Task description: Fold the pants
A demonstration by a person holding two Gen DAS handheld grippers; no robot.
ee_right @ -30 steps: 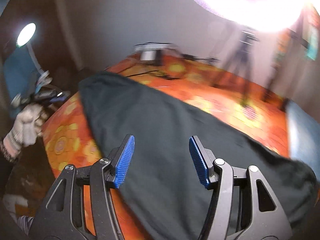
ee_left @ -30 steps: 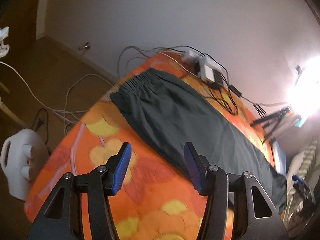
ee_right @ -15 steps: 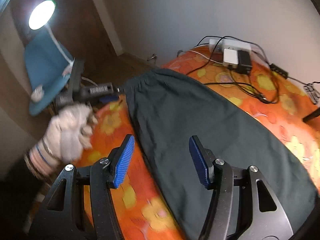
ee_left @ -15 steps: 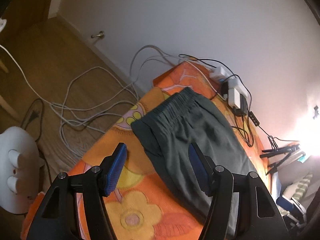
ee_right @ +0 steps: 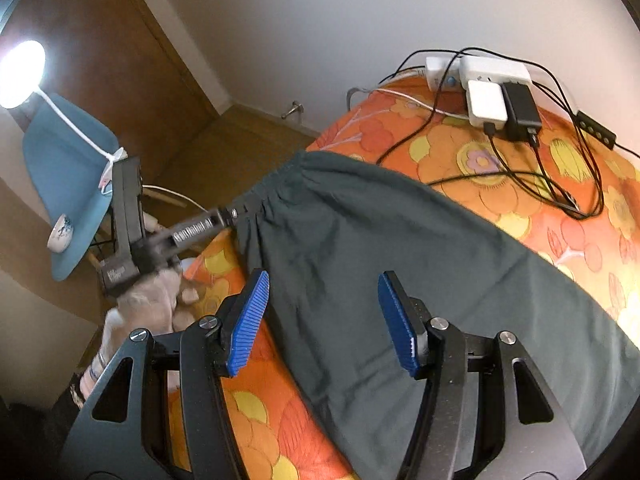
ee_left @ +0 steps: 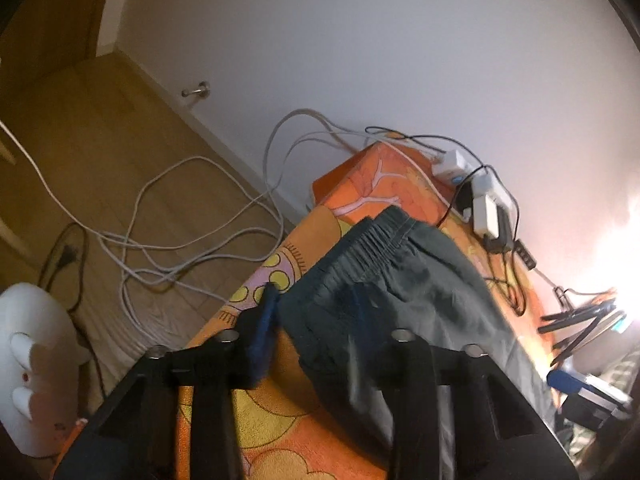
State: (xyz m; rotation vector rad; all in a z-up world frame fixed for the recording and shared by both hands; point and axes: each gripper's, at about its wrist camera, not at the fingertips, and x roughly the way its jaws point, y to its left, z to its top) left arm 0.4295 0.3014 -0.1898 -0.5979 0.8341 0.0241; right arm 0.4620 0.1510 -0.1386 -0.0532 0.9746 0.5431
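Dark green pants (ee_right: 400, 260) lie flat along a table covered in an orange flowered cloth (ee_right: 520, 160), with the elastic waistband (ee_left: 376, 240) at the far-left end. My left gripper (ee_left: 312, 314) is at the near waistband corner and its jaws are closing. The fabric corner lies between them and a gap still shows. From the right wrist view, the left gripper (ee_right: 234, 214) is held by a gloved hand (ee_right: 148, 304), tip at the waistband edge. My right gripper (ee_right: 324, 320) hovers open above the pants' near edge, holding nothing.
A power strip with chargers (ee_right: 492, 88) and black cables (ee_right: 540, 184) lies on the table's far corner. White cables (ee_left: 180, 240) sprawl on the wooden floor beside a white appliance (ee_left: 32, 360). A blue chair (ee_right: 60, 168) with a clipped lamp (ee_right: 20, 72) stands left. A tripod (ee_left: 580, 320) is at right.
The left gripper moved in on the waistband corner and its jaws narrowed around the fabric. The right gripper swept along the pants toward the waist end, jaws unchanged.
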